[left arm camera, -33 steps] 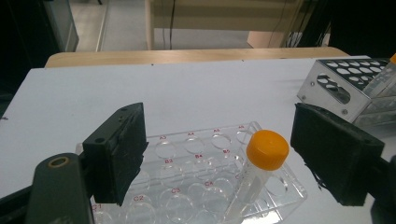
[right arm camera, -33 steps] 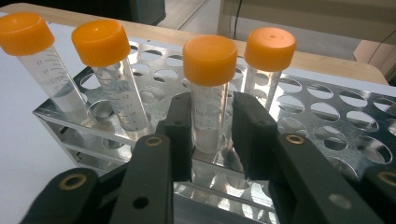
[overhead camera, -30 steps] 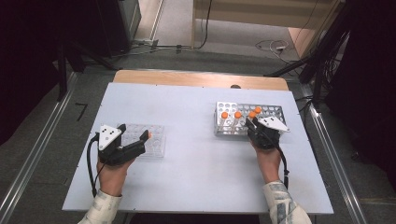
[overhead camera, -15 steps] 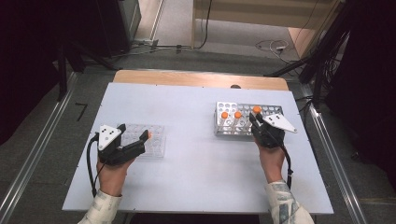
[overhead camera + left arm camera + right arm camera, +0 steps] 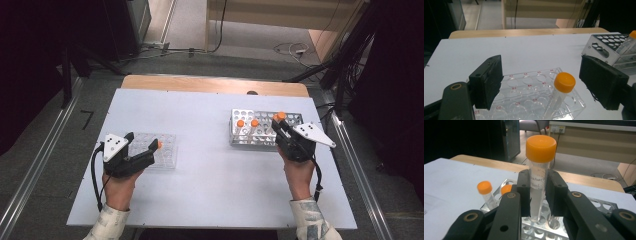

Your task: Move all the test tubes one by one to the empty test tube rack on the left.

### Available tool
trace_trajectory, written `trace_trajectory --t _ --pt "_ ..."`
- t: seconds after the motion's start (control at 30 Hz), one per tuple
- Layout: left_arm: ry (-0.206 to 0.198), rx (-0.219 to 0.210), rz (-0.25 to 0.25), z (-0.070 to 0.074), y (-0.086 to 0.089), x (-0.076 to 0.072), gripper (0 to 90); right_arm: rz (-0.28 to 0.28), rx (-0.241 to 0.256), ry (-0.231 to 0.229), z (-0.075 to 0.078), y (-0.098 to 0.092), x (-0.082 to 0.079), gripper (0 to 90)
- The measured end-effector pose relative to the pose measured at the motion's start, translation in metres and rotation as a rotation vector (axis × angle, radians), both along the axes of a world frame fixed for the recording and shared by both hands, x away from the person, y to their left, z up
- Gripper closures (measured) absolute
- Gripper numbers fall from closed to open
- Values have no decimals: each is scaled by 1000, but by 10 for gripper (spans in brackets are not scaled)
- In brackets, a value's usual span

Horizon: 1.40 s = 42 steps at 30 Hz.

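Mid-transfer of tubes from metal rack (image 5: 265,131), near the desk's (image 5: 210,190) right edge, to clear plate (image 5: 159,150) near the left edge. Right gripper (image 5: 537,195) clamped on an orange-capped tube (image 5: 539,170), lifted clear above the rack holes. Left gripper (image 5: 541,85) wide open, holding nothing, flanking a tube (image 5: 560,92) already seated in the plate's right end. Next, probably: carry leftward, keep upright, lower into a free well.

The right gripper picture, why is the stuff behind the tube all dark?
In the right gripper view the room at upper left is unlit and black, while the held tube and white table are brightly lit. In the high view the floor around the table is dim too.
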<state>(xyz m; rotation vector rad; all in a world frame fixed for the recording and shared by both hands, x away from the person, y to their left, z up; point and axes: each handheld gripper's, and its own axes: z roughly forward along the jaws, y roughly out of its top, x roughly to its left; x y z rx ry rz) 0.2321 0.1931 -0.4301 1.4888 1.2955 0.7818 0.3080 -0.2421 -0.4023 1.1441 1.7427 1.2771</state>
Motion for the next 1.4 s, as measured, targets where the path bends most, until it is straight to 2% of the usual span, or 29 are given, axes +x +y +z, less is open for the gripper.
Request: trace_trajectory --t 0.23,0.47,0.77,1.07,1.3,1.4 --pt "-15 -2 -13 4 -3 -3 187 41 -11 17 -1 -1 -14 722" --pt "-27 -5 -37 9 -7 -7 194 95 5 50 -6 2 -25 723" --pt "-46 2 -97 15 -22 -14 194 184 -13 86 -16 27 -35 723" --pt "-46 29 -206 14 -50 -19 203 320 -39 112 -27 67 -48 723" --pt "-33 5 -319 12 -76 -22 239 406 -57 140 -36 94 -58 722" --pt "-25 12 -363 11 -86 -23 256 435 -70 150 -40 104 -61 722"
